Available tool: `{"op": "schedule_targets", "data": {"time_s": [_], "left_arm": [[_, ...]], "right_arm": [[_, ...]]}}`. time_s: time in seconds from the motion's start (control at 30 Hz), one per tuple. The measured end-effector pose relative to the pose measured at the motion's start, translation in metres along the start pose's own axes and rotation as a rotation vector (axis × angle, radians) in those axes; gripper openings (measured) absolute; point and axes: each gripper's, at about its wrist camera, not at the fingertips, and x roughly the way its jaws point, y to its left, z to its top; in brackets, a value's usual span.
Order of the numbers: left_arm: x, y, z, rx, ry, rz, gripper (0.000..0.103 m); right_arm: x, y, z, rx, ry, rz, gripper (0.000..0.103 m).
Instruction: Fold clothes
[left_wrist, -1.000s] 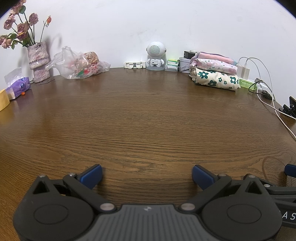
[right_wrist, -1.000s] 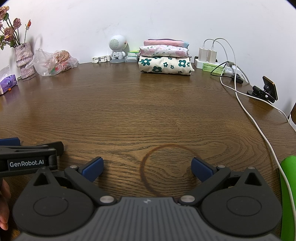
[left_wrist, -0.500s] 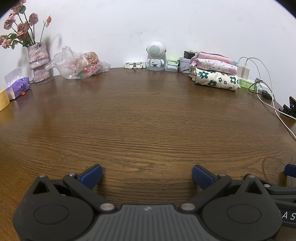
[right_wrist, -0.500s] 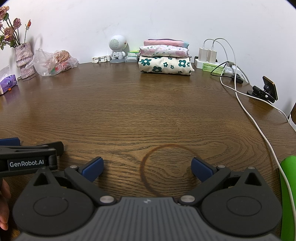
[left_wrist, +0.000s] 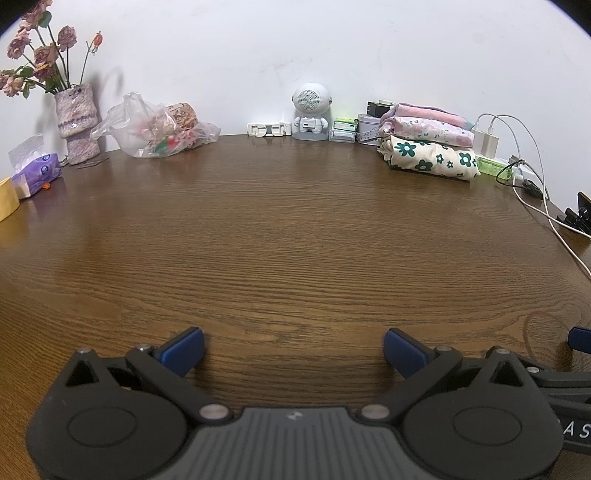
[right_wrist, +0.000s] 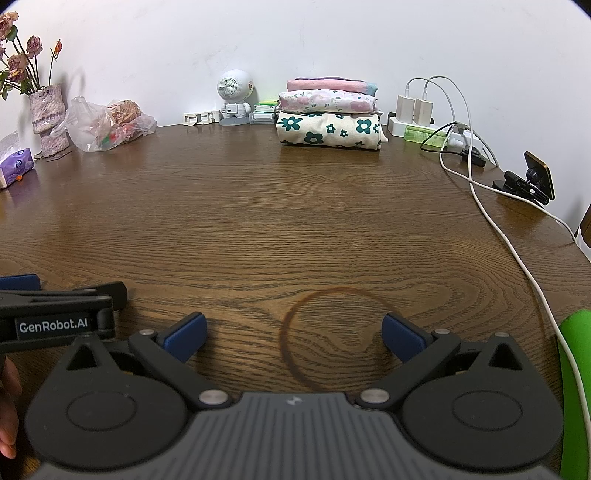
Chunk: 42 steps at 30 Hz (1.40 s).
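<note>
Along the back edge of the brown wooden surface (left_wrist: 295, 229) stand a vase of dried roses (left_wrist: 75, 122), a clear plastic bag (left_wrist: 155, 133) and a white astronaut speaker (left_wrist: 311, 112). White chargers (right_wrist: 413, 109) with trailing cables (right_wrist: 491, 218) sit at the right. A dark ring stain (right_wrist: 332, 339) marks the wood in front.

Left tool (left_wrist: 293, 349) wide apart over bare table (left_wrist: 295, 240); folded clothes (left_wrist: 430, 147) far right.
</note>
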Motion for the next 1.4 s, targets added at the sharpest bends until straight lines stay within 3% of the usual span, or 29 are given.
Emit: {"op": "schedule_targets", "data": {"time_s": [1.4], "left_arm": [[-0.0001, -0.0010, 0.0004, -0.001, 0.000, 0.002, 0.103]], "right_arm": [[-0.0005, 0.0008, -0.0001, 0.013, -0.001, -0.012, 0.103]]}}
